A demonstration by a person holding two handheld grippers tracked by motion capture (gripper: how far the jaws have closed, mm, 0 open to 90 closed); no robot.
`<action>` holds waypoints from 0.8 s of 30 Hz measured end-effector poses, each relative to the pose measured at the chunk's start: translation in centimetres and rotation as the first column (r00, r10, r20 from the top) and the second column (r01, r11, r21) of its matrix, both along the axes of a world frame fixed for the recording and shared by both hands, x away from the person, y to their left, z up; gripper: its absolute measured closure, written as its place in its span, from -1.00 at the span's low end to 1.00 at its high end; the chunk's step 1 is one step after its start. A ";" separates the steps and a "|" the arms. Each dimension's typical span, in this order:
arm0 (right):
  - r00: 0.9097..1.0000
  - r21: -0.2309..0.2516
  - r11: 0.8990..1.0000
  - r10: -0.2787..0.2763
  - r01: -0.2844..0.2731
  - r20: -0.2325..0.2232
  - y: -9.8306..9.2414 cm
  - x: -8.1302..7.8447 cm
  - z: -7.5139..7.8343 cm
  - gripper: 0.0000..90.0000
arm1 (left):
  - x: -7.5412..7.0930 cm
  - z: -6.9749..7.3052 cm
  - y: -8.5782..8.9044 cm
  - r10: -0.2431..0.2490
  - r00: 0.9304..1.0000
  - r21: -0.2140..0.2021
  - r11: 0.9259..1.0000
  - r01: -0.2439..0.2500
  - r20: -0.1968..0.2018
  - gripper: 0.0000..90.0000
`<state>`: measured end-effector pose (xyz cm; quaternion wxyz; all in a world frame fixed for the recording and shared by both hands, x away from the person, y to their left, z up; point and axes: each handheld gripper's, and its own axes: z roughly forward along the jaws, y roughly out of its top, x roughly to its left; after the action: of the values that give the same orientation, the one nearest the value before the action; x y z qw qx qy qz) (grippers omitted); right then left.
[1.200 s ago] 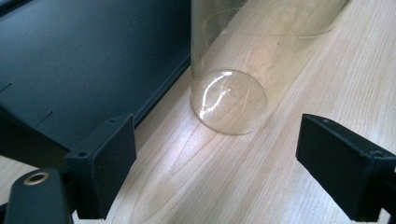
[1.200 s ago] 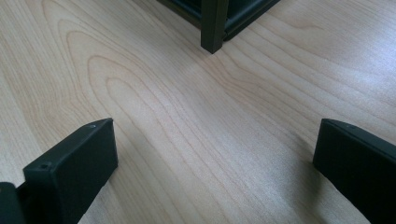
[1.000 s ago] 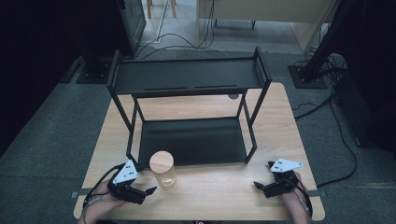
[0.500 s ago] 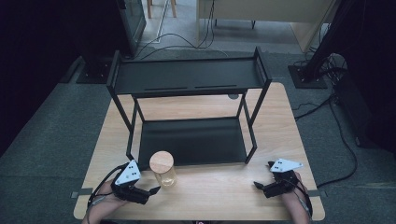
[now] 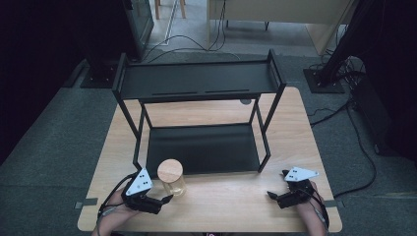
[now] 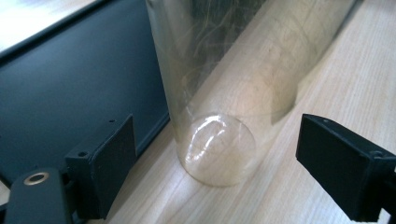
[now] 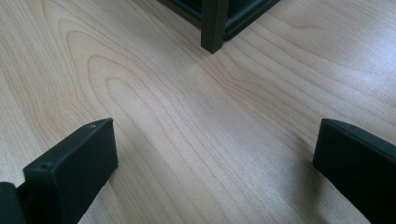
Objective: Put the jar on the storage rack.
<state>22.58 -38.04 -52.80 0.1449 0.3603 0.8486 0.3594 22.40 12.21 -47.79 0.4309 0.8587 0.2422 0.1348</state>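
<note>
Jar (image 6: 219,93) top beyond left claw (image 6: 215,161) view

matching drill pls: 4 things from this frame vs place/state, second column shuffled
1. glass jar
2. two-tier shelf
3. left gripper
4. right gripper

A. open, over bare wood near a shelf leg
B. black, at the middle of the table
C. open, jaws either side of the jar's base
D. upright, wooden lid on, at the shelf's front edge

Pairs: 1-D, 2-B, 3-C, 4-A

In the left gripper view we lost the glass jar (image 6: 219,93) past twelve o'clock, lid unseen; the right gripper view cropped the shelf leg (image 7: 214,25) too.
</note>
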 end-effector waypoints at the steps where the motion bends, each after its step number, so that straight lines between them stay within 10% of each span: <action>1: 1.000 0.000 1.000 0.000 0.000 0.000 0.0 0.0 0.0 -1.00 | 0.0 0.0 -0.1 0.003 1.000 -0.004 1.000 -0.003 0.006 -0.72; 24: 1.000 0.000 1.000 0.000 0.000 0.000 0.0 0.0 0.0 -1.00 | 0.0 0.0 -1.7 0.023 0.999 -0.053 0.998 -0.022 0.027 -0.72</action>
<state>22.58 -38.04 -52.80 0.1449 0.3602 0.8486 0.3594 22.35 10.52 -47.77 0.4552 0.8423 0.2494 0.1451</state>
